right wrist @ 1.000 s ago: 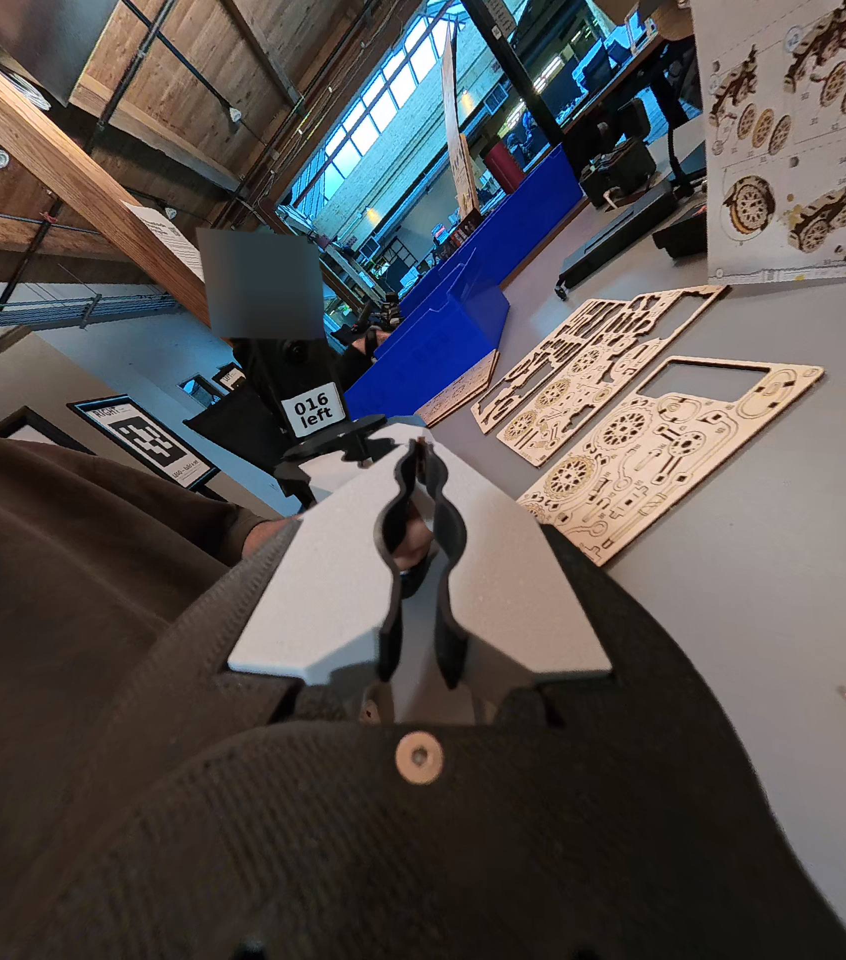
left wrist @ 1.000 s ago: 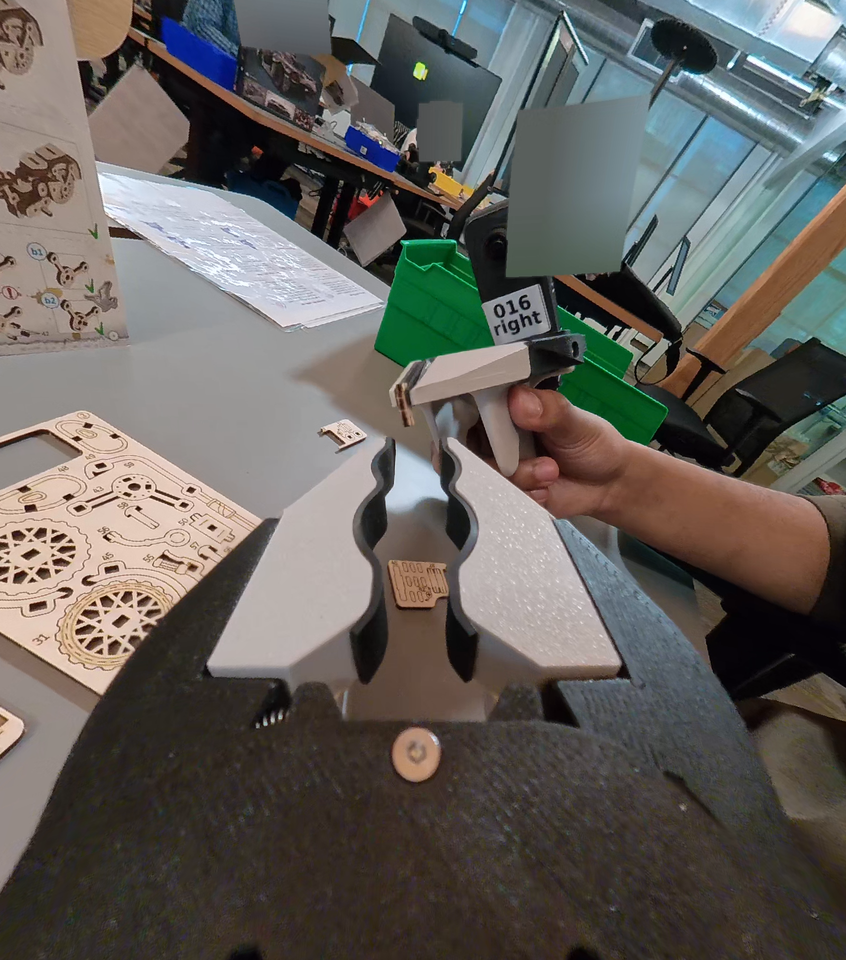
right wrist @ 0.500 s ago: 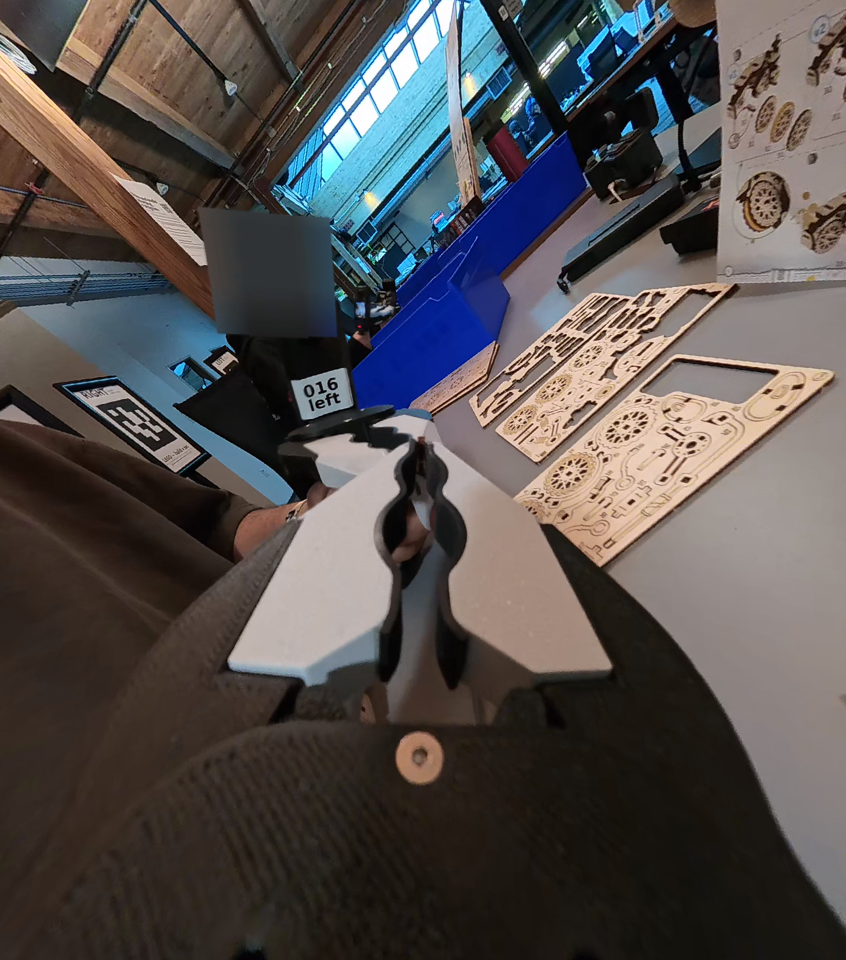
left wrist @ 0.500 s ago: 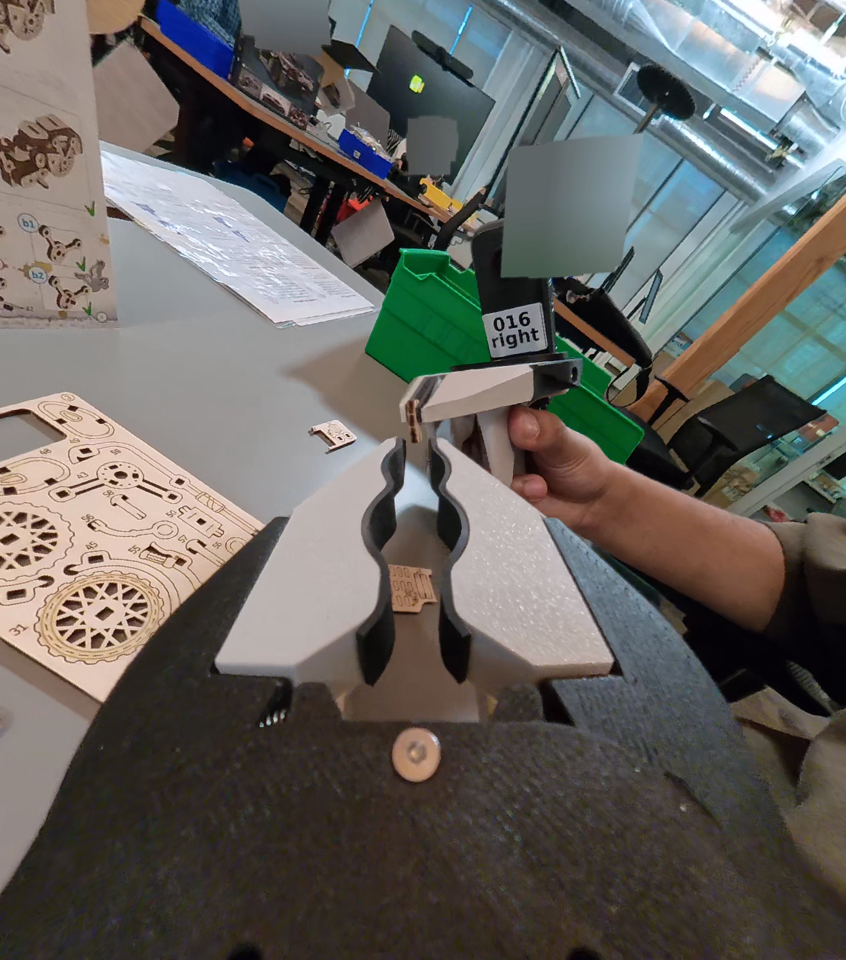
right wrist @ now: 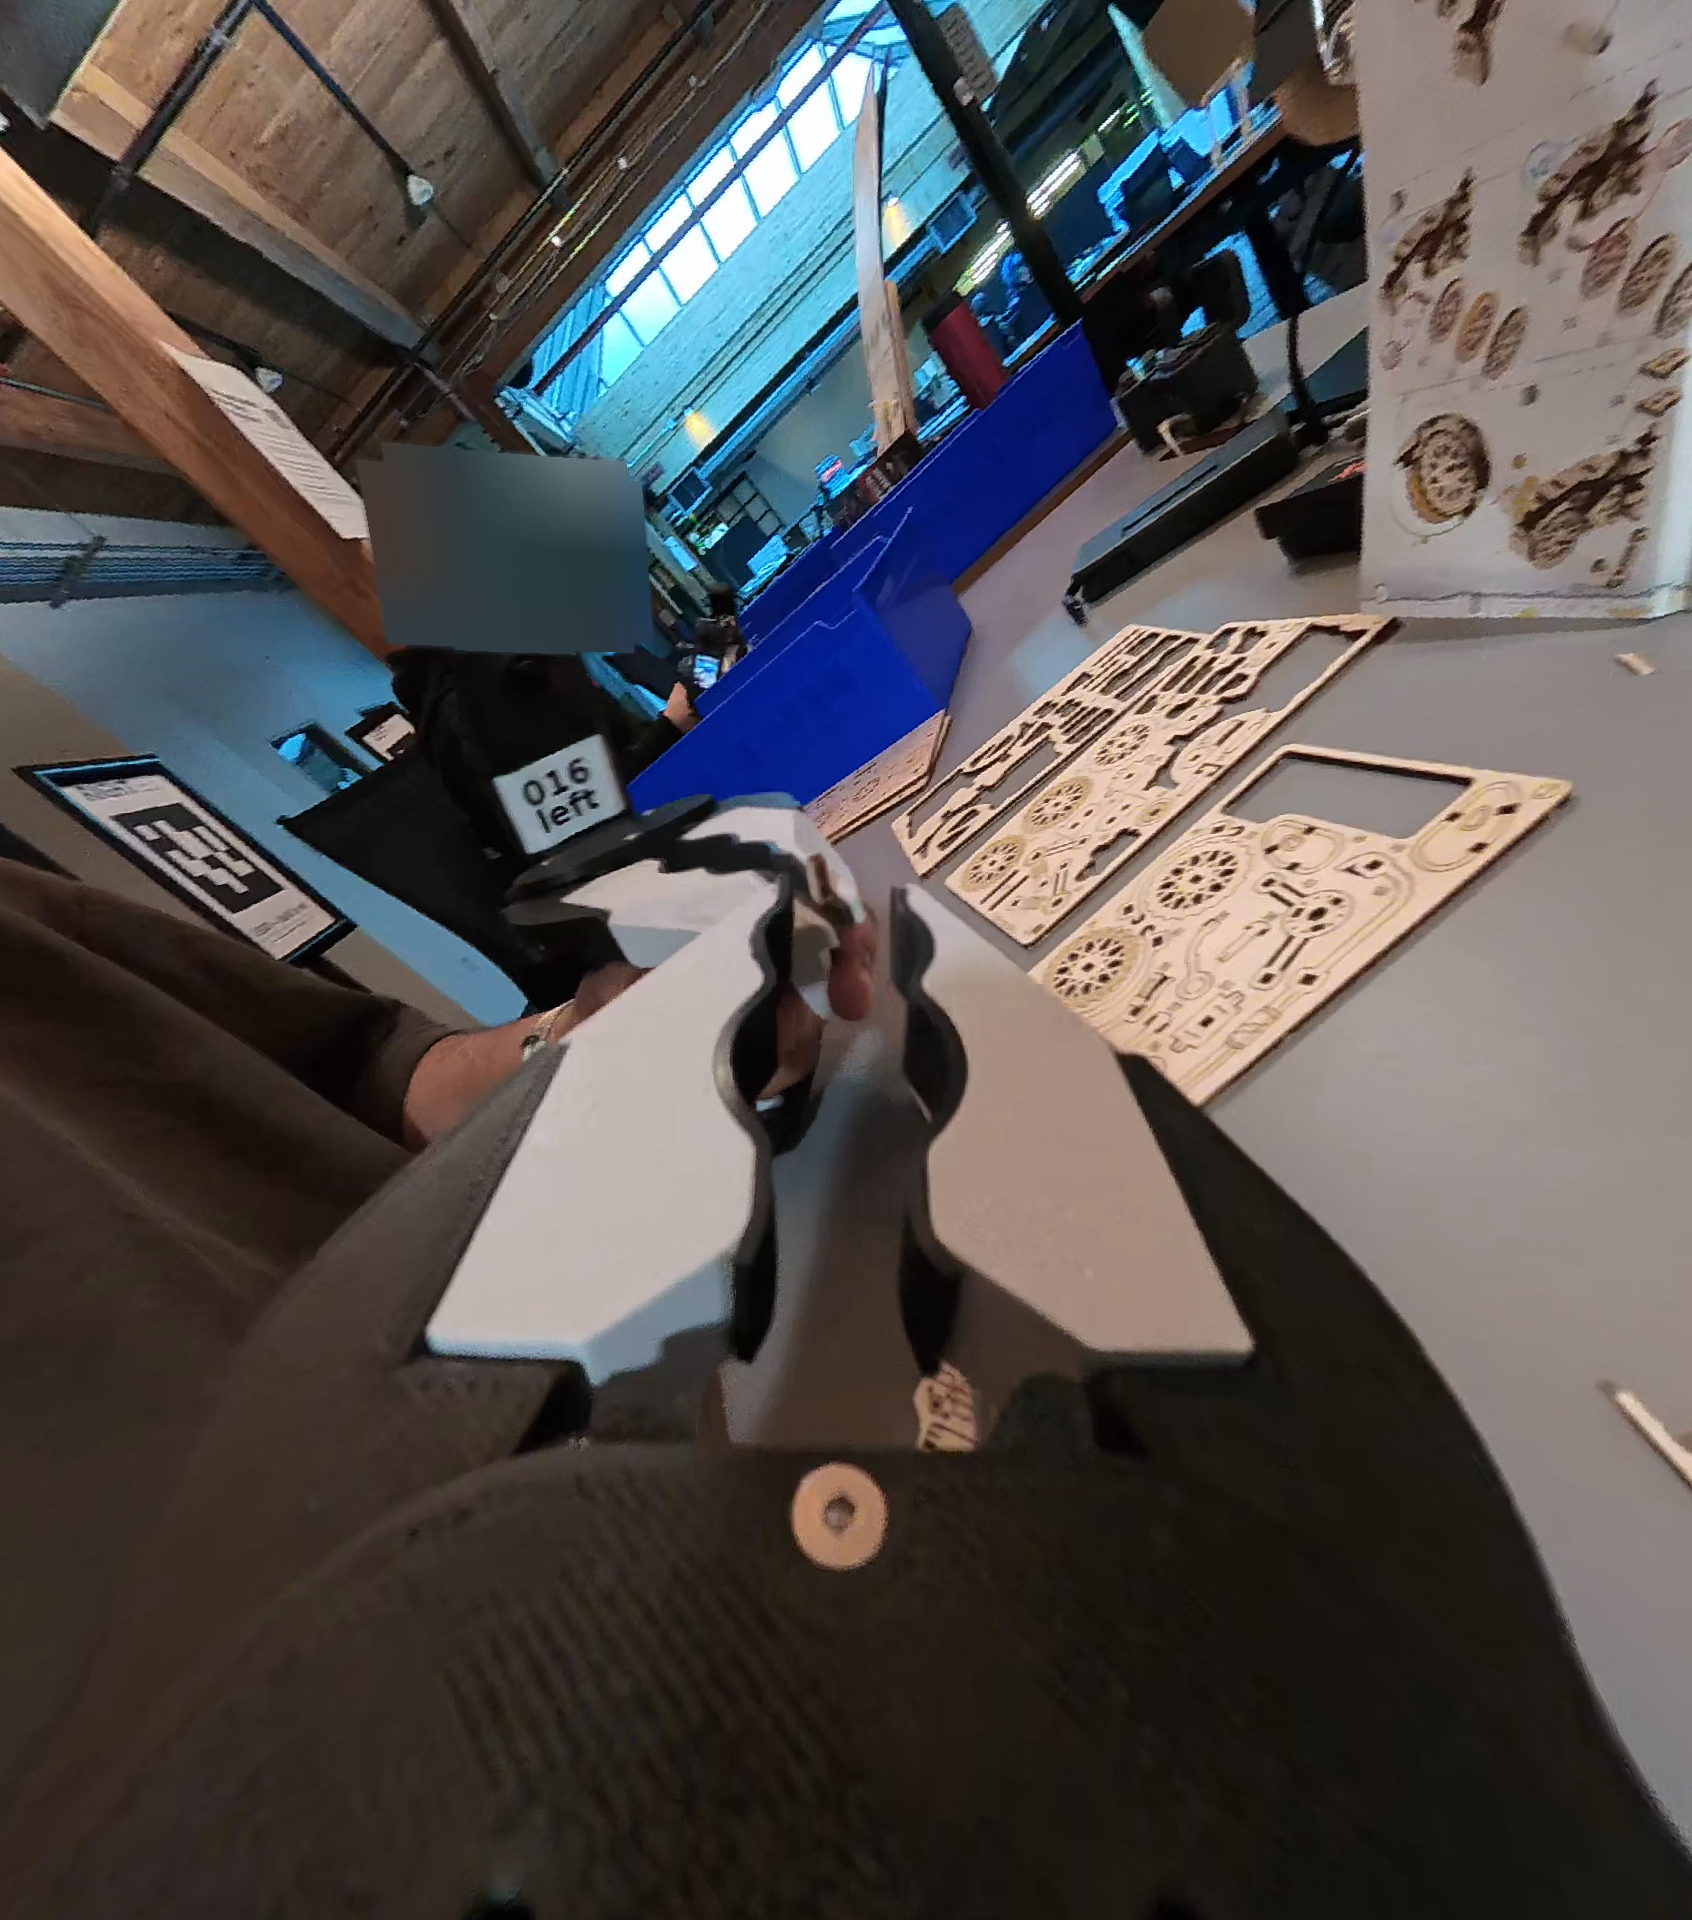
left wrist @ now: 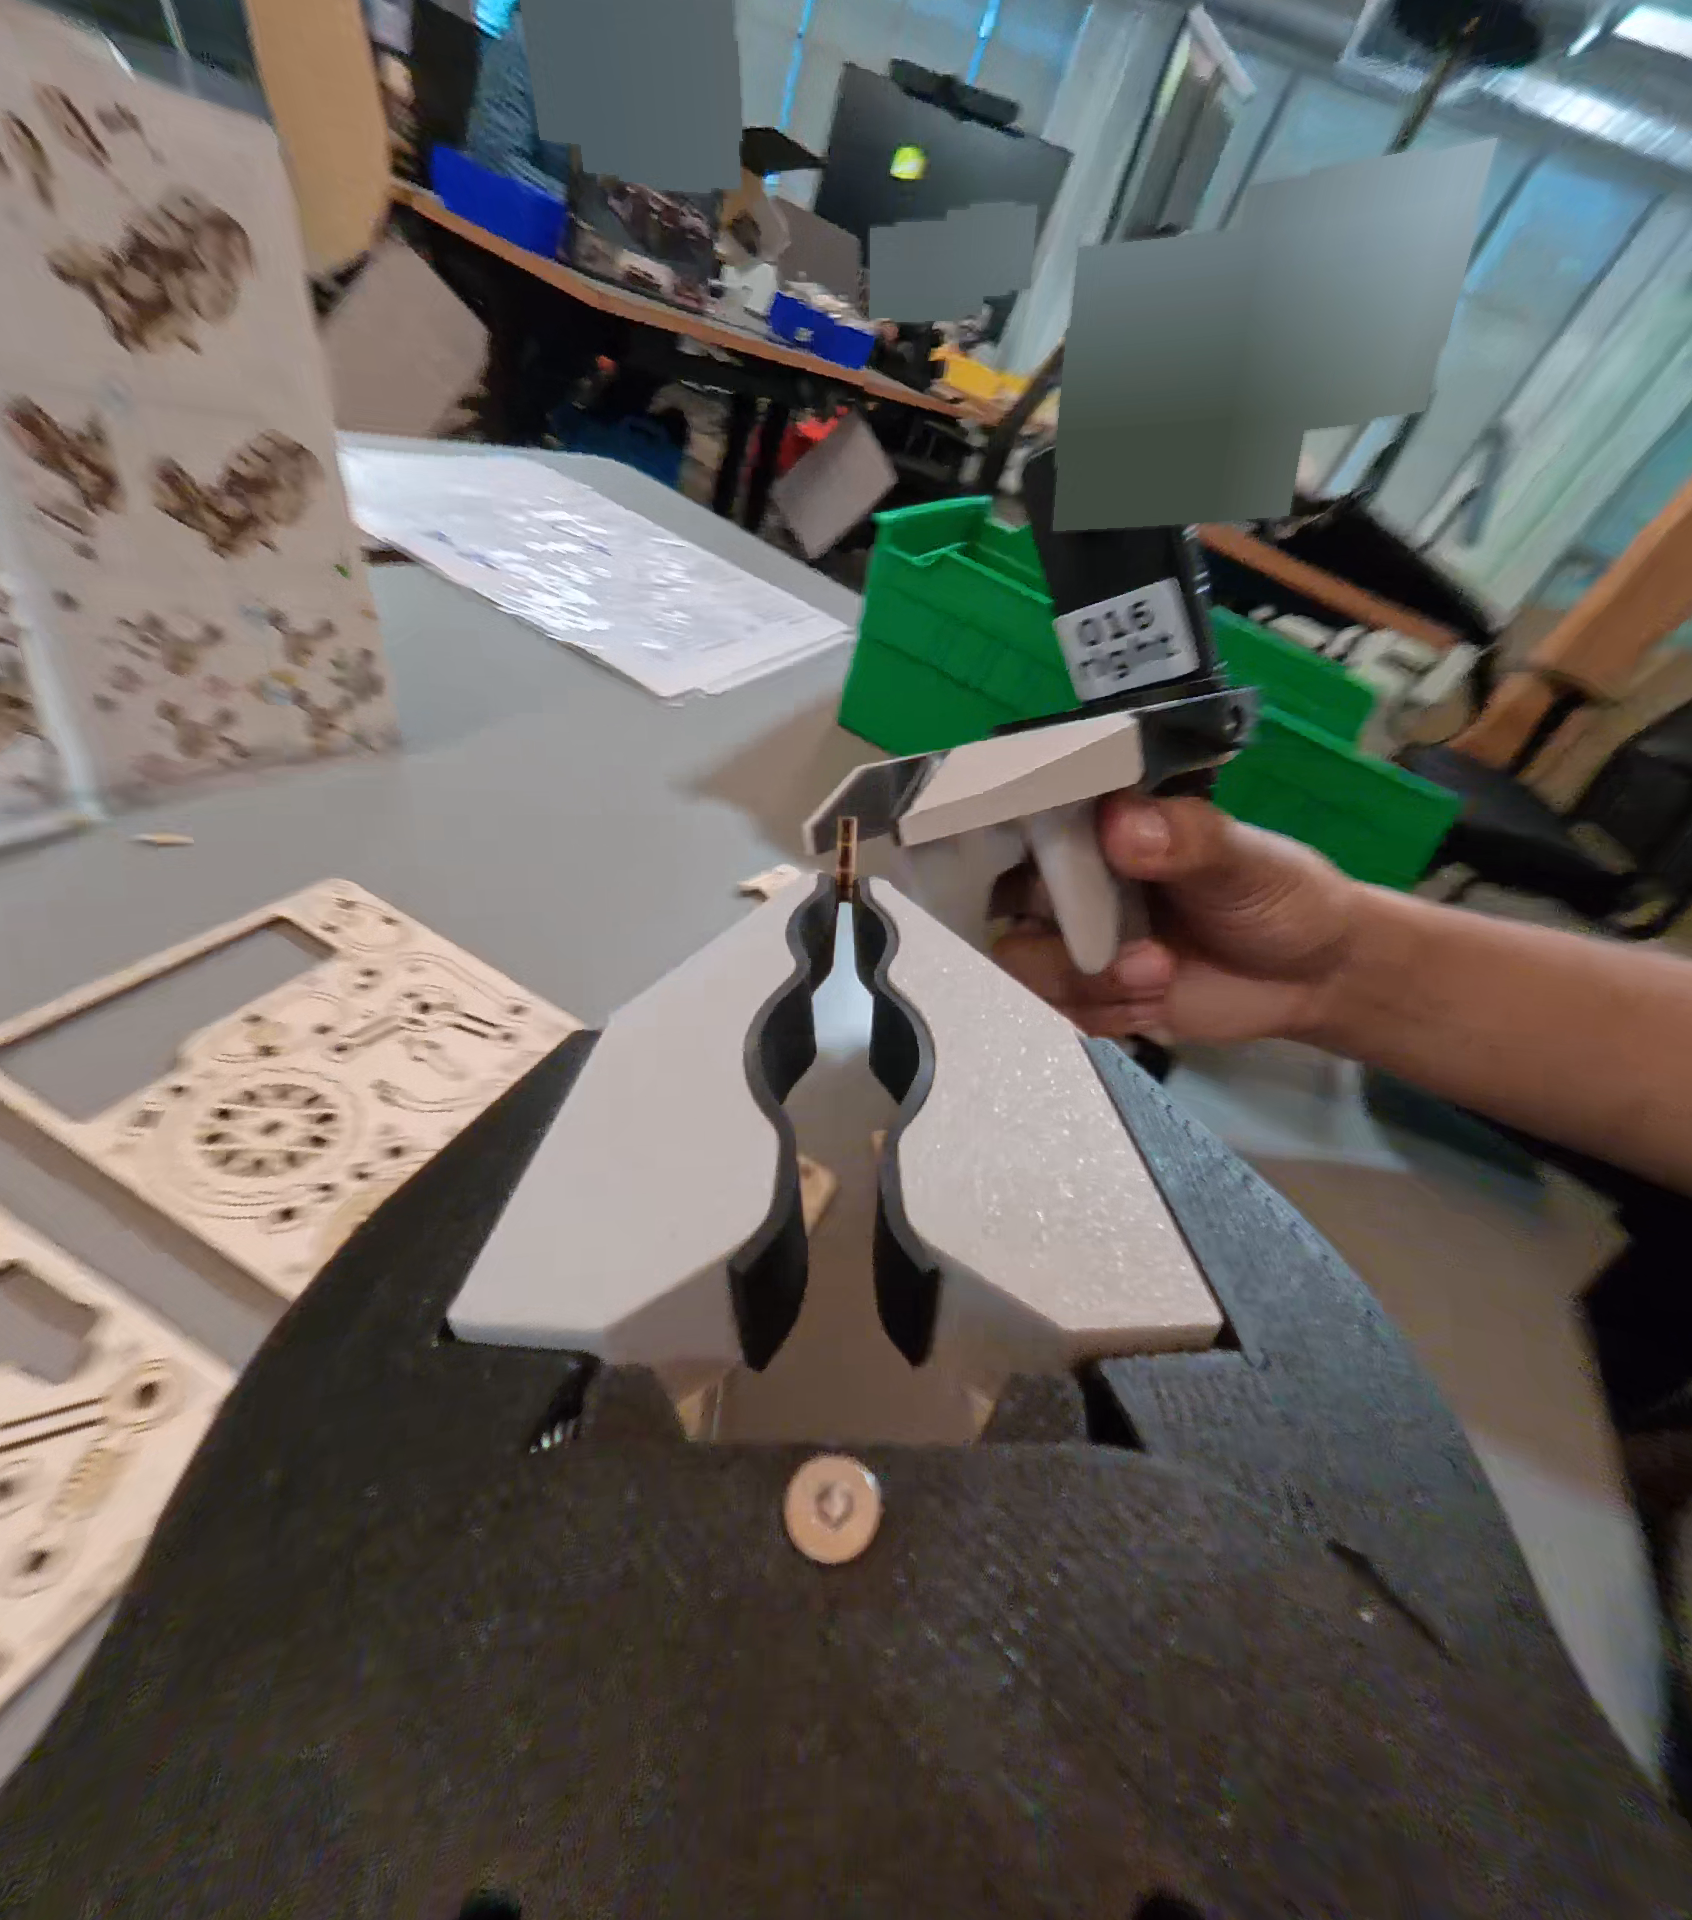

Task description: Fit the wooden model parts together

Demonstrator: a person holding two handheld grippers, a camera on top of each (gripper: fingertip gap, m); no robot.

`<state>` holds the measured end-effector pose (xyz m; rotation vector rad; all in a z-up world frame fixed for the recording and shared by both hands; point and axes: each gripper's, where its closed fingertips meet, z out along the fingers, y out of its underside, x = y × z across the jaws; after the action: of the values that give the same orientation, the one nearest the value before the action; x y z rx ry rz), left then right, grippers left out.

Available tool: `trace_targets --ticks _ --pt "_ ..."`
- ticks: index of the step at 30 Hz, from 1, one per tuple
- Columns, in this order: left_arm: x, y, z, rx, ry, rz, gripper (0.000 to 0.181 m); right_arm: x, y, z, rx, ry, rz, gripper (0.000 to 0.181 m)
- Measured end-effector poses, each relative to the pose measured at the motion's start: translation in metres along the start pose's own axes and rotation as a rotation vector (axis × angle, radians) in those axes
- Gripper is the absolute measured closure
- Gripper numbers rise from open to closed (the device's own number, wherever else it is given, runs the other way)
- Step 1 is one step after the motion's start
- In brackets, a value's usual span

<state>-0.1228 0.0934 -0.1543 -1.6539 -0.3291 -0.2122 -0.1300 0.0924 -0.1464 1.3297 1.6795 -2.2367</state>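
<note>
— Both tongs have swapped roles: left tongs (left wrist: 847, 902) are now nearly closed, pinching the small wooden part (left wrist: 847, 847) at twelve o'clock, and right tongs (right wrist: 840, 902) have sprung apart, empty.
— So the handover's done?
— Looks so. It's thin flat plywood, held upright, with a scorched dark cut edge. Its likely mate, a slotted tab (left wrist: 814, 1184), lies flat on the smooth grey table (left wrist: 561, 810) beneath. Fretted sheets (left wrist: 229, 1091) sit at nine o'clock.

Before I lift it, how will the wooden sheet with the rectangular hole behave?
The wooden sheet looks thin, so probably light and flexible. Its many cut outlines suggest parts may snap or drop out if gripped at one corner.
</note>
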Motion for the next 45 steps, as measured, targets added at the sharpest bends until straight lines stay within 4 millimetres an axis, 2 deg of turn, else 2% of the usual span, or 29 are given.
trace_targets --ticks 3,7,9,12,26,39,45 --pt "-0.017 -0.001 -0.004 -0.027 -0.170 0.265 0.181 0.003 0.000 -0.001 -0.004 0.031 -0.022 0.165" --pt "-0.026 0.002 -0.007 -0.099 -0.369 0.818 0.179 0.002 0.001 0.001 -0.015 0.059 -0.054 0.168" --pt "-0.023 0.006 -0.005 -0.104 -0.391 0.952 0.179 0.004 0.002 0.000 -0.034 0.094 -0.097 0.173" --pt "-0.018 0.008 -0.003 -0.107 -0.402 1.035 0.179 0.009 0.006 0.000 -0.082 0.158 -0.180 0.177" --pt "-0.015 0.018 0.001 -0.149 -0.405 1.150 0.179 0.007 0.018 0.005 -0.167 0.174 -0.244 0.173" --pt "-0.016 0.018 0.001 -0.144 -0.408 1.154 0.179 0.008 0.021 0.005 -0.213 0.212 -0.328 0.180" --pt "-0.015 0.018 0.001 -0.130 -0.391 1.091 0.179 0.007 0.021 0.005 -0.214 0.200 -0.318 0.179"
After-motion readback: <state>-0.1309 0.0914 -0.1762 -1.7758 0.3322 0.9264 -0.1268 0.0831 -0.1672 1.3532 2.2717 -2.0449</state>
